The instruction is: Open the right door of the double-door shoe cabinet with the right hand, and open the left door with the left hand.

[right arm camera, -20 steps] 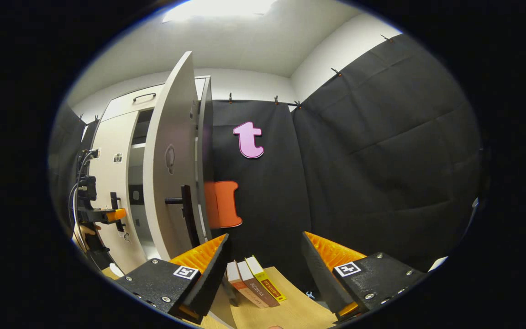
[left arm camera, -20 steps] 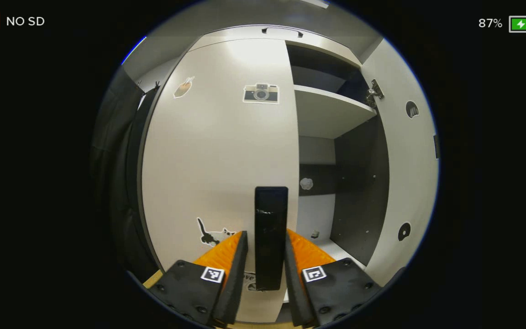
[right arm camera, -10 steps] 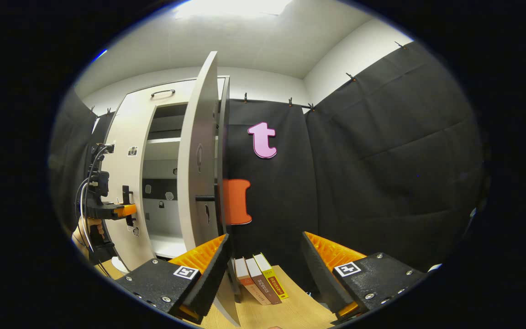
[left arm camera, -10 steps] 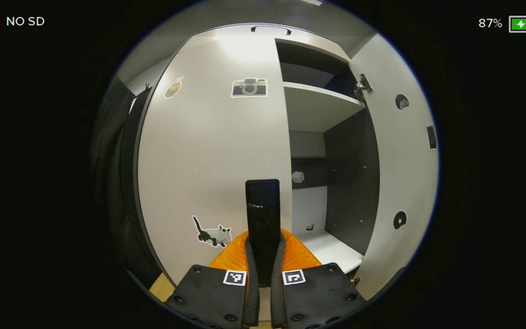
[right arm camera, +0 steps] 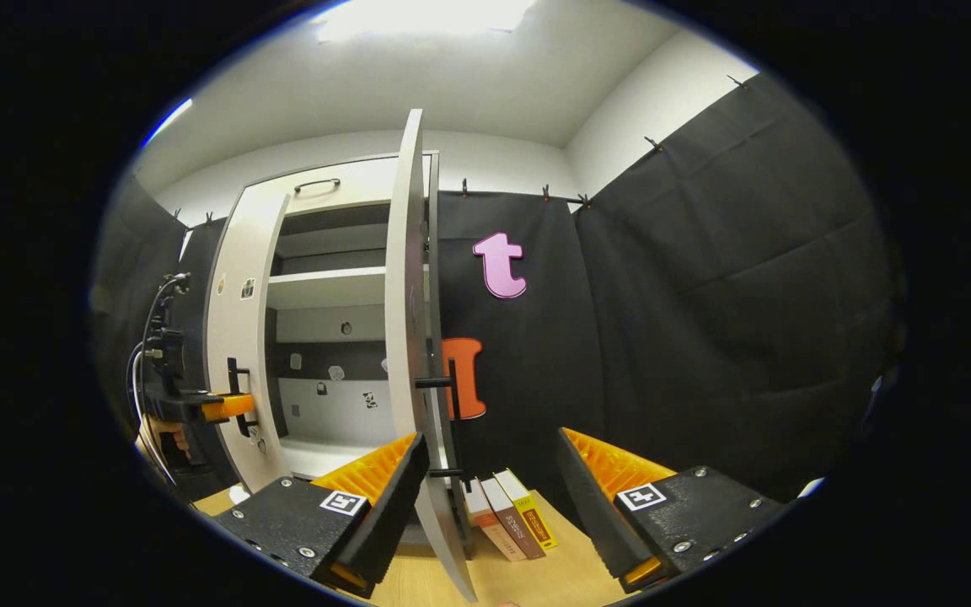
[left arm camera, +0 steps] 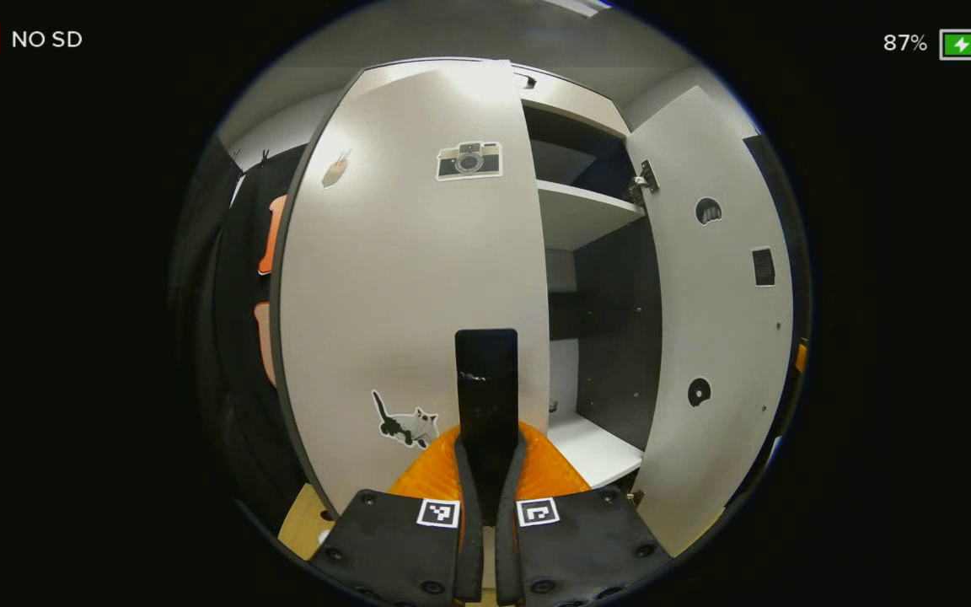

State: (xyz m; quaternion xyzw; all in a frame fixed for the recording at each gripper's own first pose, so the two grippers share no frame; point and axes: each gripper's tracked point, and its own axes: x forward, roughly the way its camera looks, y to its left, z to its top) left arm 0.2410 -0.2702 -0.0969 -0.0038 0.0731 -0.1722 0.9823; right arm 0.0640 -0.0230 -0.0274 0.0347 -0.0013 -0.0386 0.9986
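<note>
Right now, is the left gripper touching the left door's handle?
Touching. In the left gripper view, the left gripper has both fingers closed tight against the sides of the handle on the left door, with no gap showing.

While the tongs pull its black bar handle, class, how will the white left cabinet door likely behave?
The white left cabinet door probably swings stiffly as one flat panel. The black bar handle, clamped by the left tongs, looks rigid and unlikely to slip.
</note>
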